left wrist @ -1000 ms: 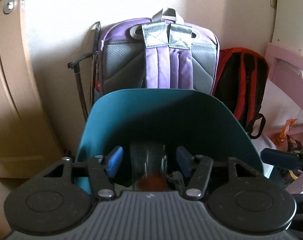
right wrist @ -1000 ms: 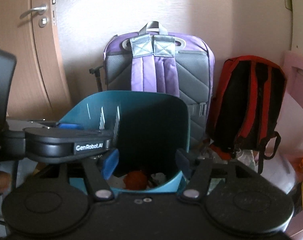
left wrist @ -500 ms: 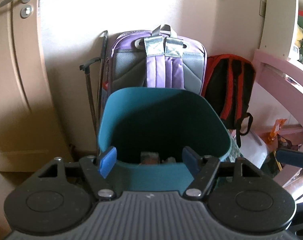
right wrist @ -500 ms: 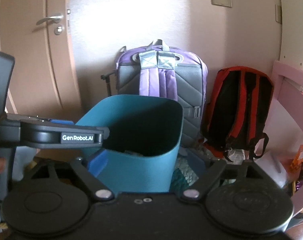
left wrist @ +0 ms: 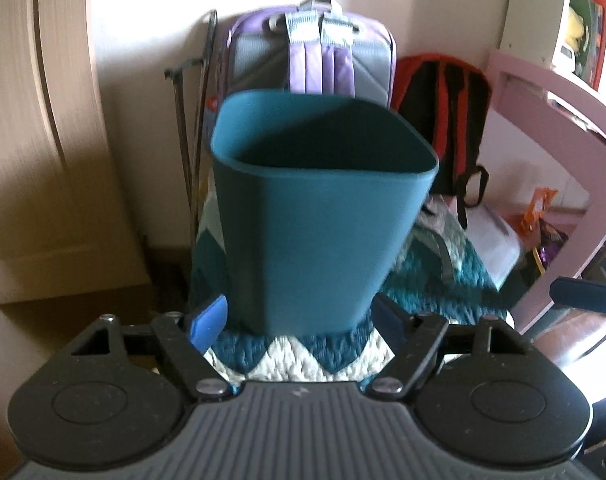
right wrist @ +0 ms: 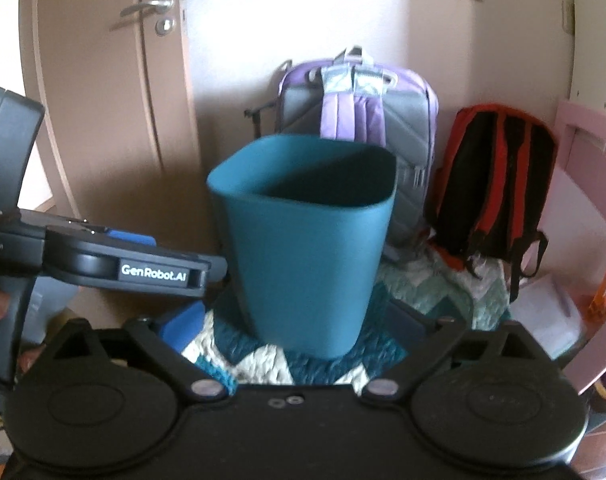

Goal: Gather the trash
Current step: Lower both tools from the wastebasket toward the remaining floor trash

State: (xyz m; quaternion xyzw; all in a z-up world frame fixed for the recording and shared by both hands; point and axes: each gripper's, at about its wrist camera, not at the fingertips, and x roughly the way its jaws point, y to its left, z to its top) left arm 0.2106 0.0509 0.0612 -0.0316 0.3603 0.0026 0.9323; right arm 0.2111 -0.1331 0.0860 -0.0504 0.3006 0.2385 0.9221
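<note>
Both grippers are empty, jaws wide and just now opening further: left gripper (left wrist: 299,326), right gripper (right wrist: 299,326). "GenRobot.AI" reads on the left one's side. At 12 o'clock the bin (left wrist: 315,220) stands upright on the rug (left wrist: 295,360), long axis vertical, mouth up. A second ago it loomed closer, trash visible inside. Behind it: purple backpack (left wrist: 321,60), red backpack (left wrist: 443,112).

A teal-and-white zigzag rug (left wrist: 303,354) — teal bin (left wrist: 315,216) upright on it.
</note>
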